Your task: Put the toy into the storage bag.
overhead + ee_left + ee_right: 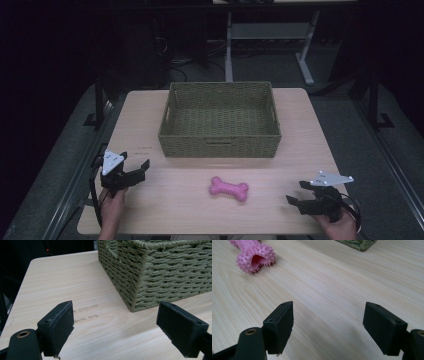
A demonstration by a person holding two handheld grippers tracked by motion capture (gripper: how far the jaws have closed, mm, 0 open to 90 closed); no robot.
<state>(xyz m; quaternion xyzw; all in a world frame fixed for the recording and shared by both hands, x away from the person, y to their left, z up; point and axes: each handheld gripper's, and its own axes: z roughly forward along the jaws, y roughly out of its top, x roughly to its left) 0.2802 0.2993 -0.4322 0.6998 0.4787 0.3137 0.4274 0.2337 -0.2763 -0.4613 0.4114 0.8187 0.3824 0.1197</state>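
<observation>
Pink spiky bone toy [228, 188], intact.

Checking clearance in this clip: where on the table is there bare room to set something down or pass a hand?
Bare wood lies left of the basket up to the table edge, right of it likewise, and between the pink bone toy and each open gripper, left and right. The tightest strip is between basket front and toy.
</observation>
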